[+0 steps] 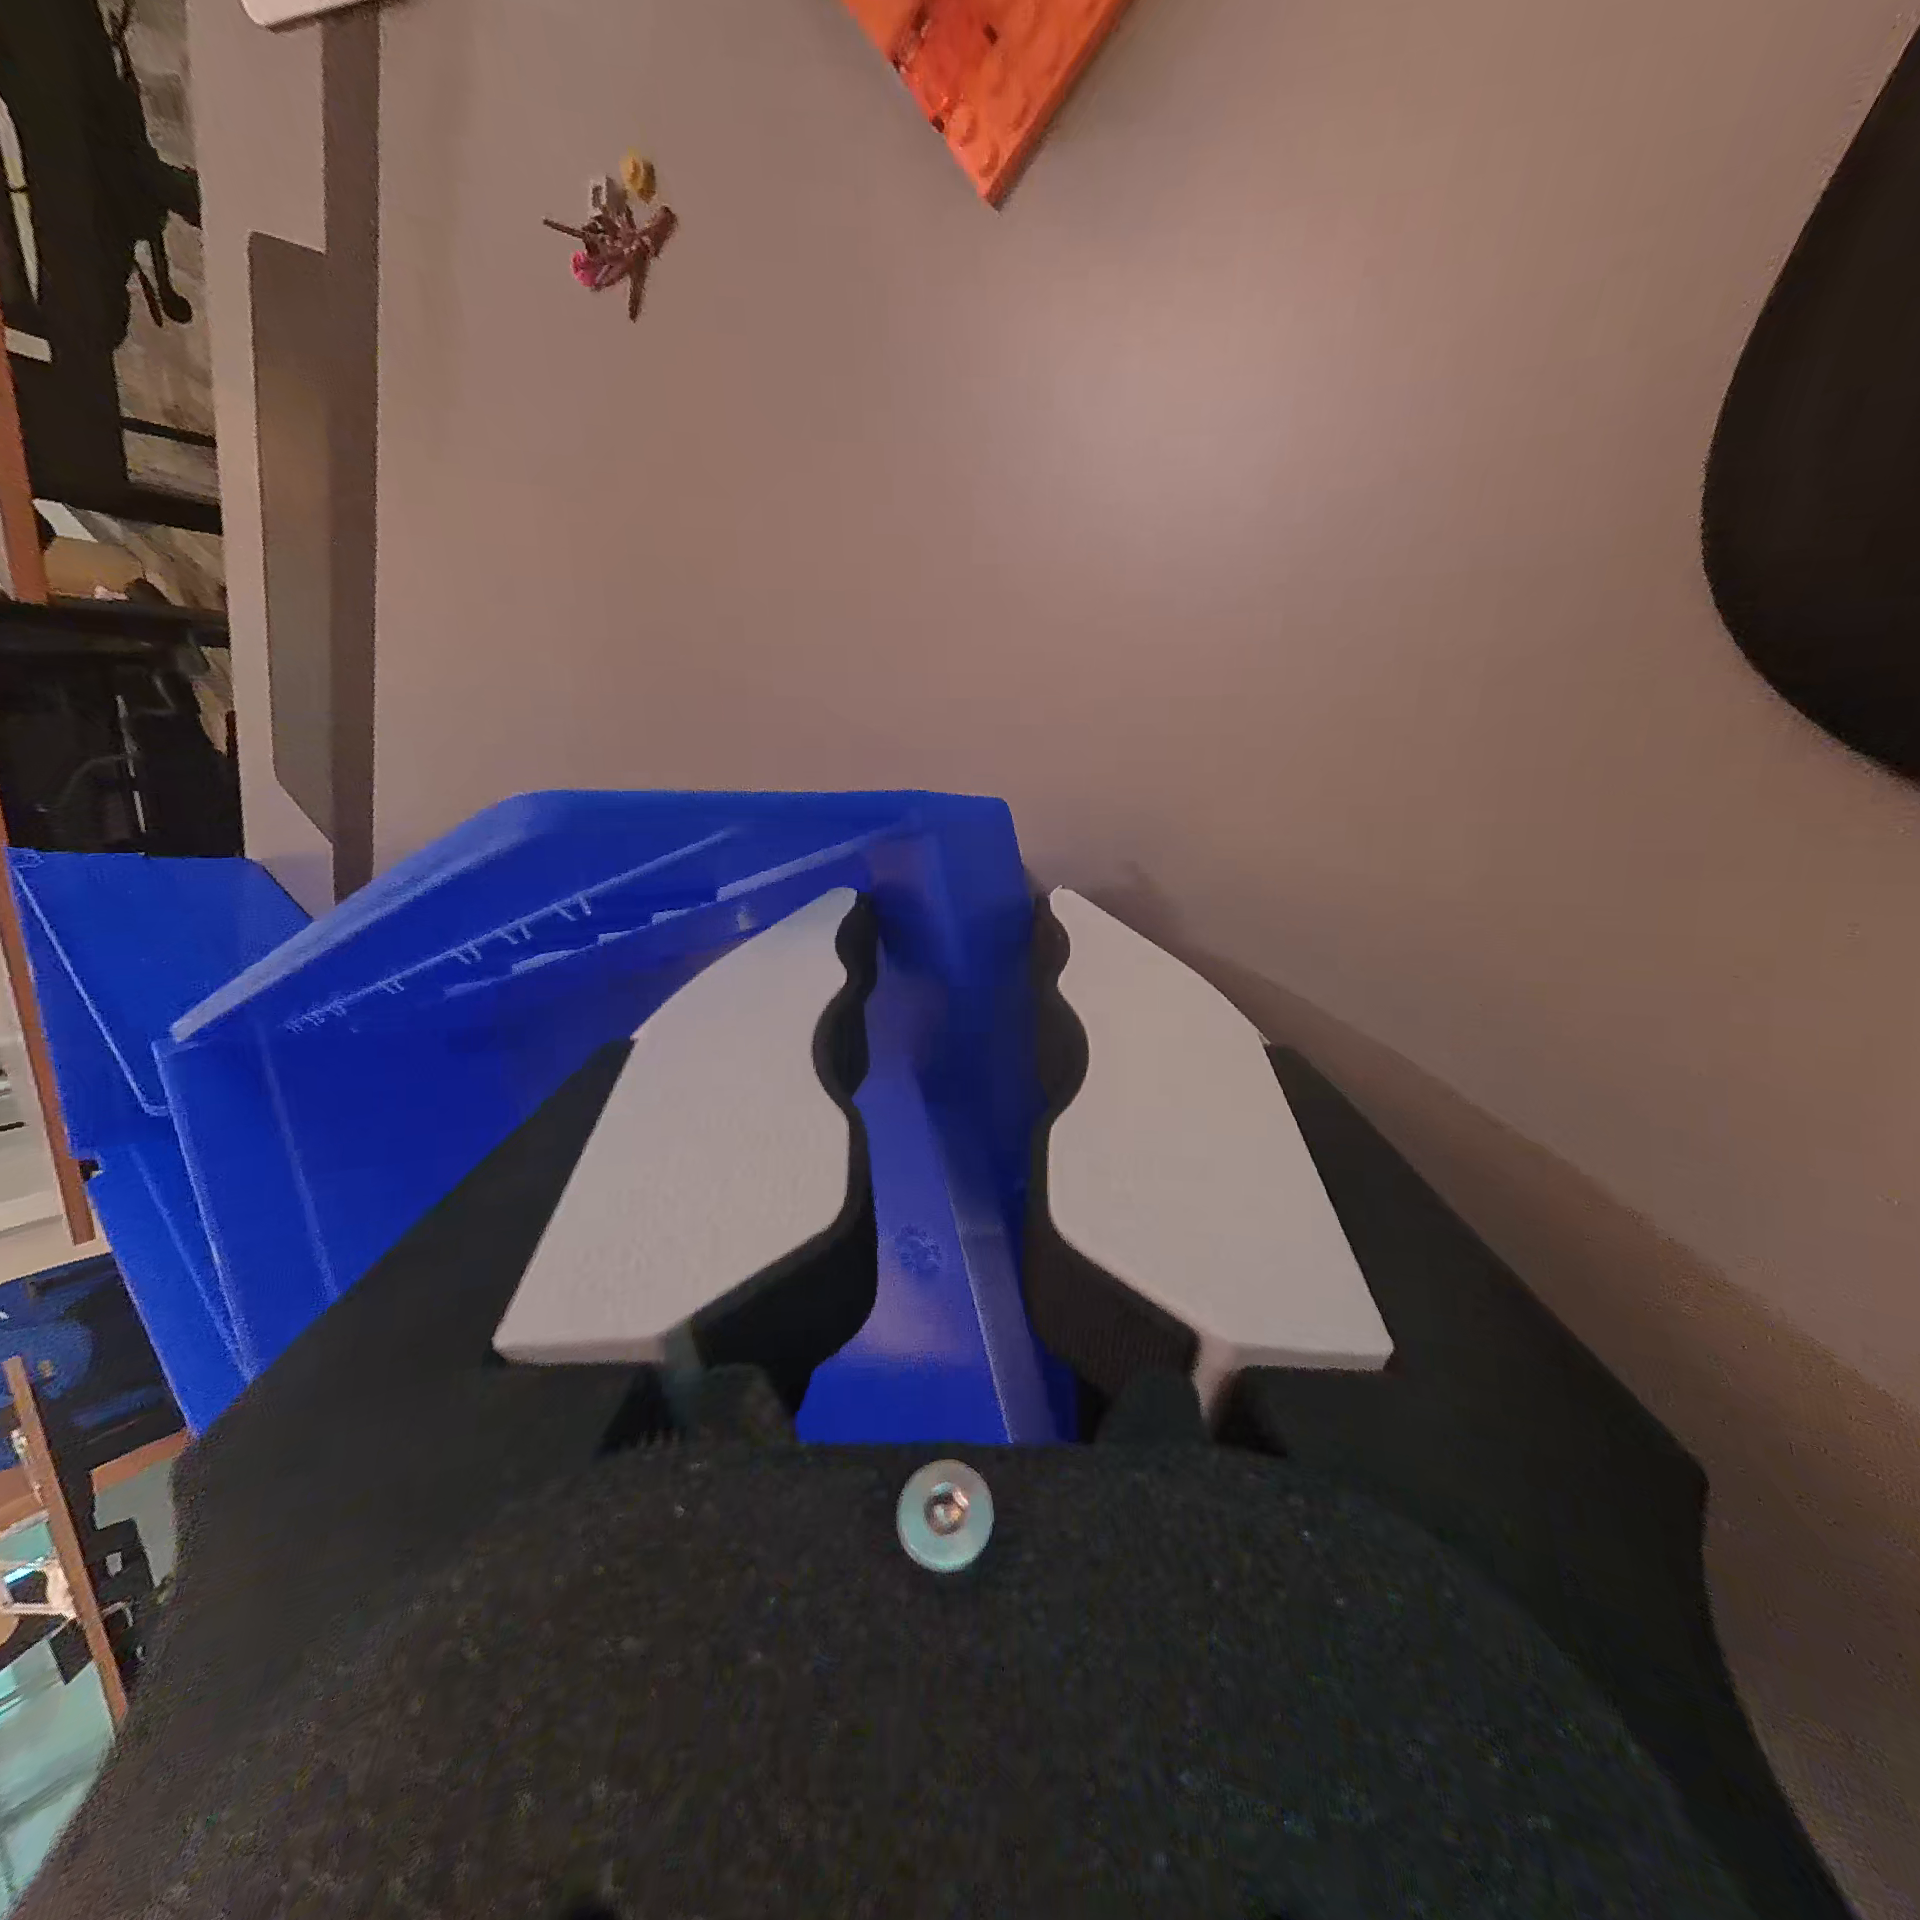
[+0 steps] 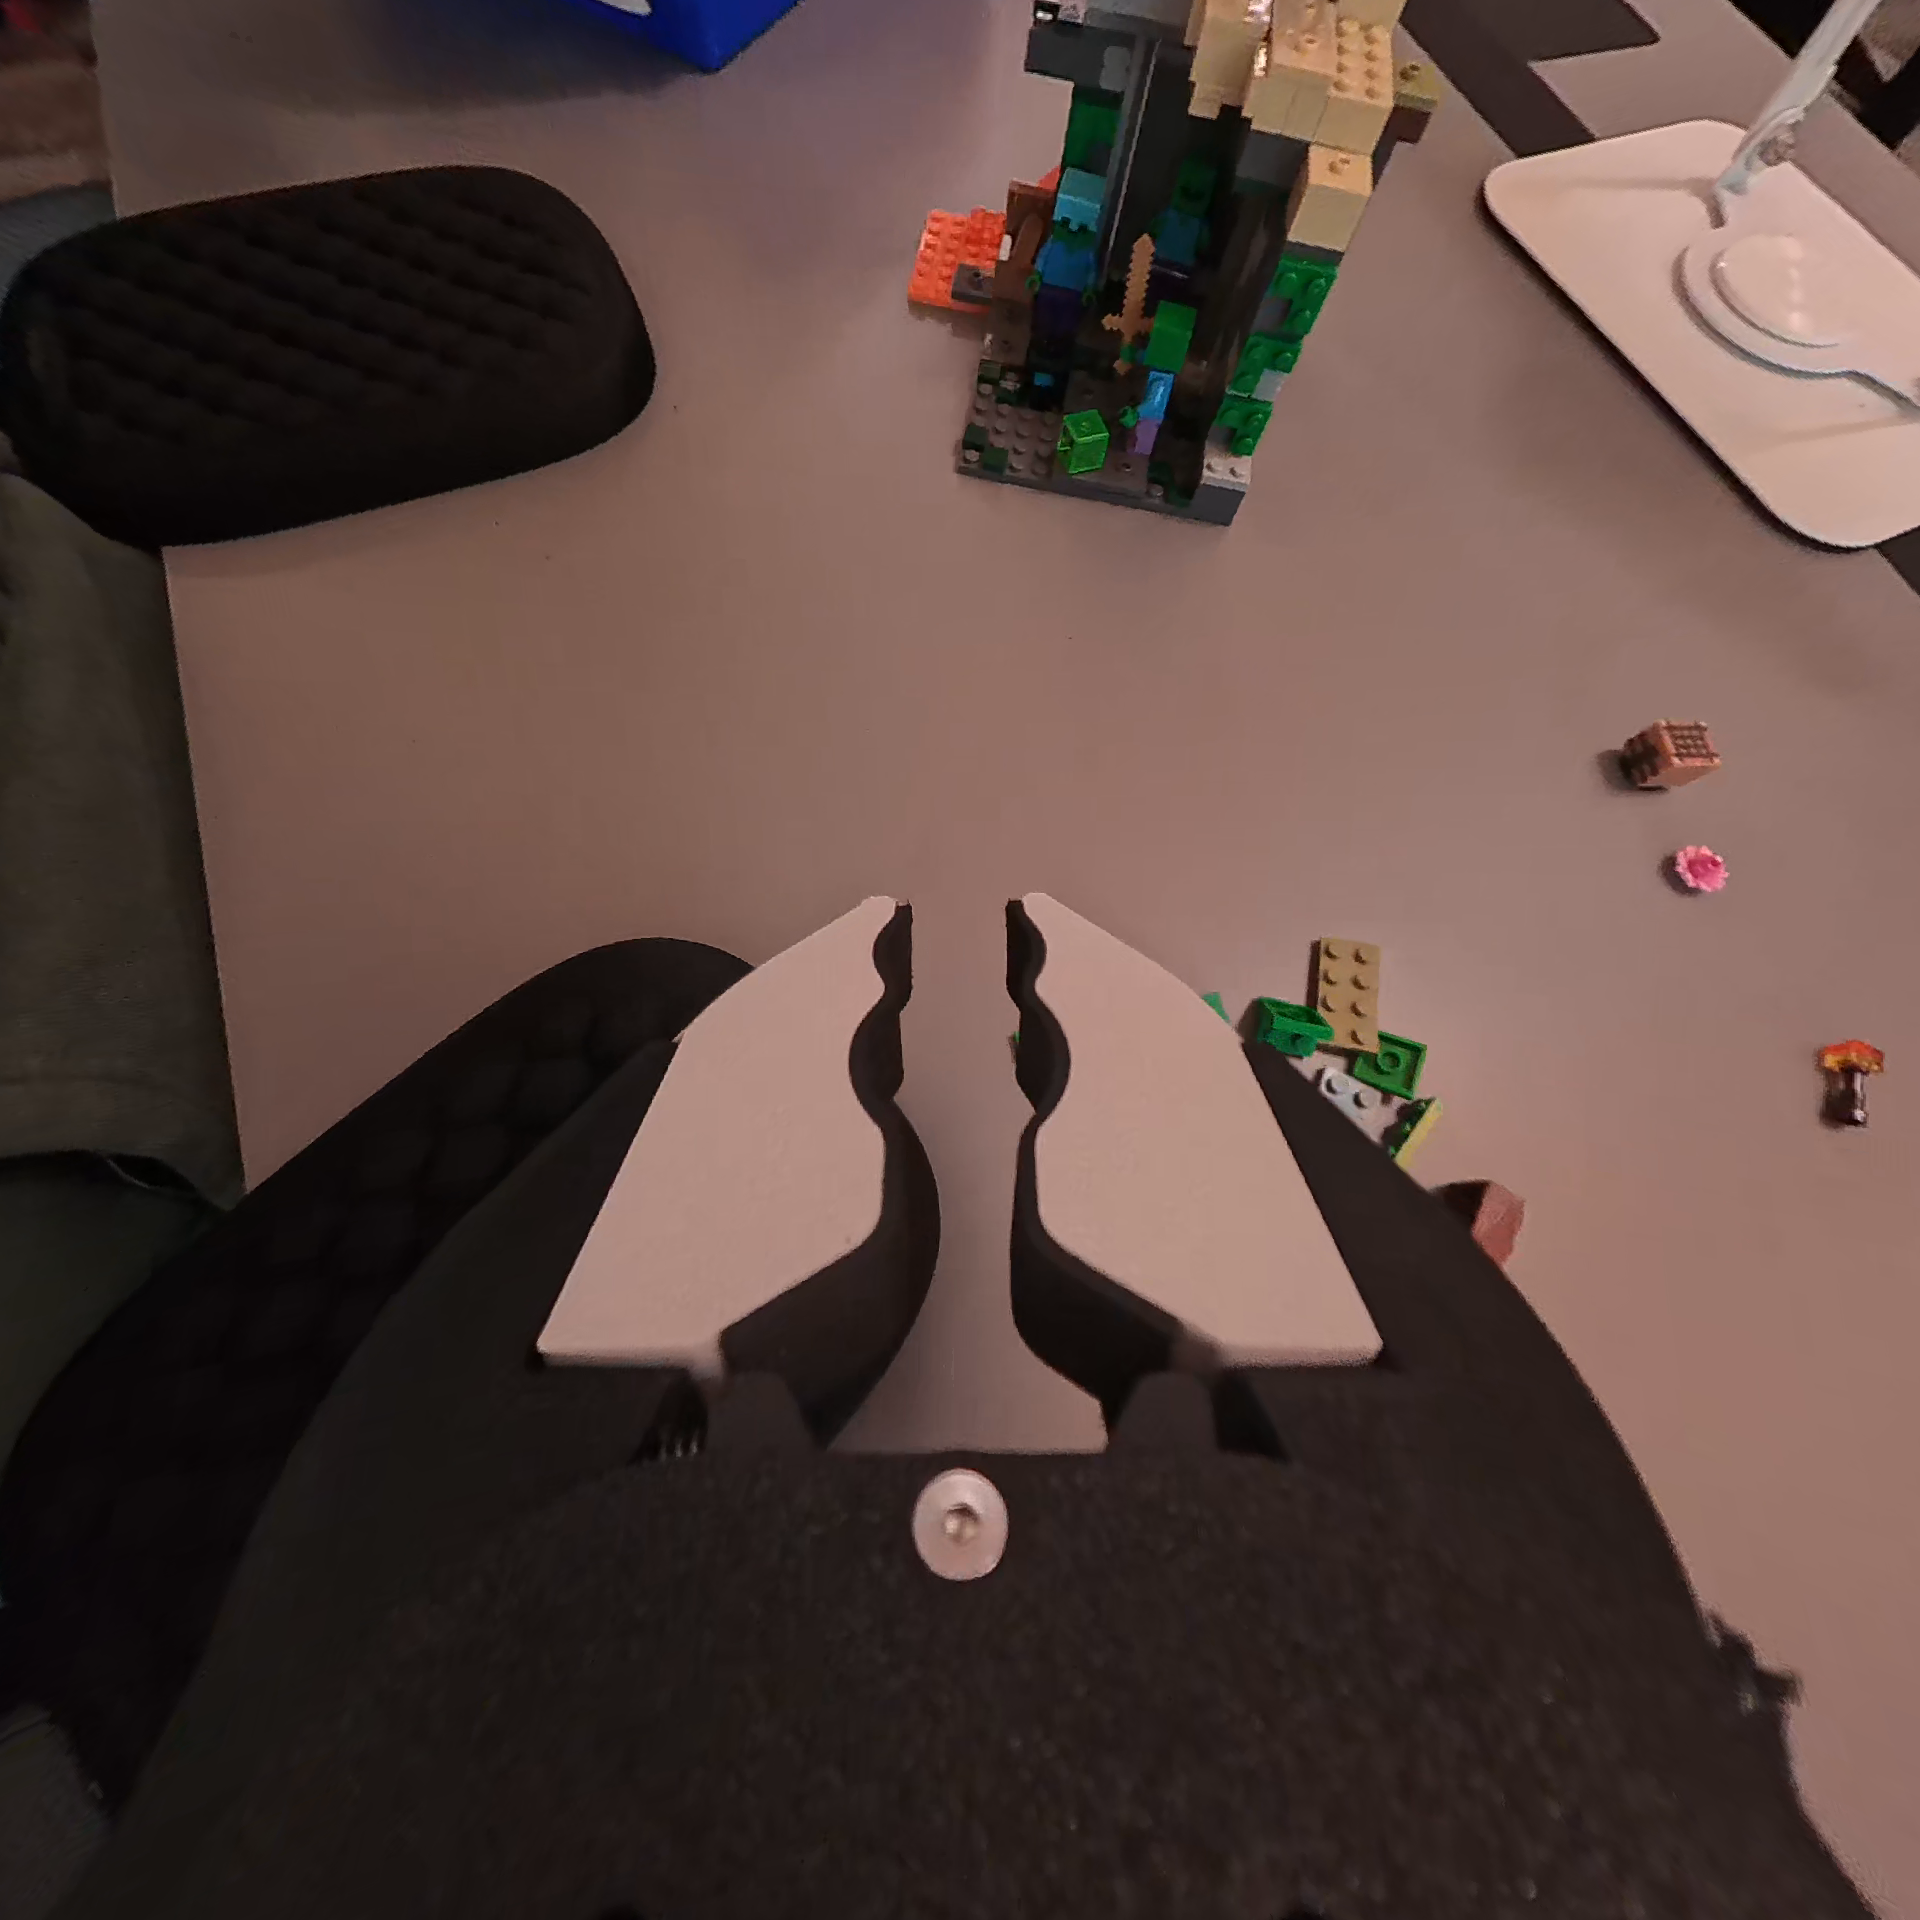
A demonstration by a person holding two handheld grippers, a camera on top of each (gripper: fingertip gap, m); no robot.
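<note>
**Blue bin gripped by my left tongs; right tongs empty over the table**

The blue bin (image 1: pixel 582 997) fills the lower left and centre of my left wrist view, tilted, with its corner wall running up between my fingers. My left tongs (image 1: pixel 951 914) are closed onto that wall: both black inner pads press against the blue plastic, one on each side. Behind it is the grey table (image 1: pixel 1247 520), with an orange plate (image 1: pixel 987 83) at the top edge, a small clump of tiny pieces (image 1: pixel 613 234) in the upper left, and a black pad (image 1: pixel 1829 468) at the right edge.

In my right wrist view, my right tongs (image 2: pixel 958 914) stand slightly apart, a narrow strip of bare table showing between the tips, and they hold nothing. Just right of the right finger lies a small heap of loose bricks (image 2: pixel 1351 1029), green, tan and grey. Further right are a brown block (image 2: pixel 1671 756), a pink flower (image 2: pixel 1700 868) and a little mushroom piece (image 2: pixel 1849 1081), each apart from the others. A tall brick build (image 2: pixel 1164 270) stands at top centre, a white lamp base (image 2: pixel 1704 312) in the upper right, and a black cushion (image 2: pixel 312 343) in the upper left.
</note>
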